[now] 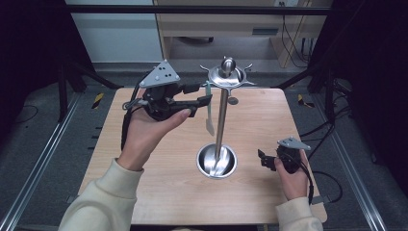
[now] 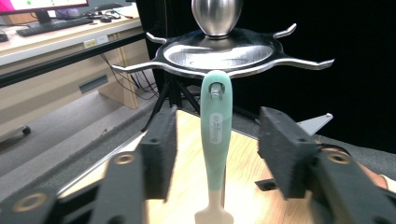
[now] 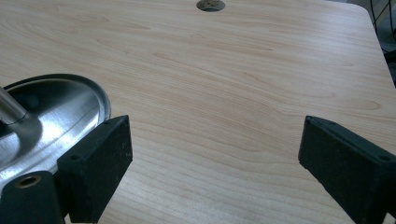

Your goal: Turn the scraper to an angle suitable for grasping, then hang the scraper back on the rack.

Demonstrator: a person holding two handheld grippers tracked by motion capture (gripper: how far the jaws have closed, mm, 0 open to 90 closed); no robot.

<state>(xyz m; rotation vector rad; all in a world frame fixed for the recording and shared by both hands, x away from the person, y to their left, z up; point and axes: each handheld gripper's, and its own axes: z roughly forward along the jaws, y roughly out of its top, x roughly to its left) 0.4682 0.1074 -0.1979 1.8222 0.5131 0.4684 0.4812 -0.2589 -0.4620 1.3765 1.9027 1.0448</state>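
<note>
A steel utensil stand [image 1: 221, 120] rises from a round base [image 1: 216, 161] at the table's middle, topped by a disc with hooks [image 1: 226, 77]. A spatula with a teal handle and cream blade [image 1: 209, 115] hangs from a hook on the disc's left side. My left gripper [image 1: 204, 94], held high, points at it. In the left gripper view the spatula's handle [image 2: 216, 135] hangs between the two pads [image 2: 161, 154] with a gap on each side; the left gripper [image 2: 217, 149] is open. My right gripper [image 1: 263, 160] rests low, right of the base [image 3: 51, 116], open [image 3: 215, 158] over bare wood.
The wooden table [image 1: 159, 192] has a small round grommet [image 1: 233, 100] behind the stand. Metal rails run along both sides of the table on the floor. A cabinet and cables stand beyond the far edge. A desk with a keyboard [image 2: 51, 25] appears in the left gripper view.
</note>
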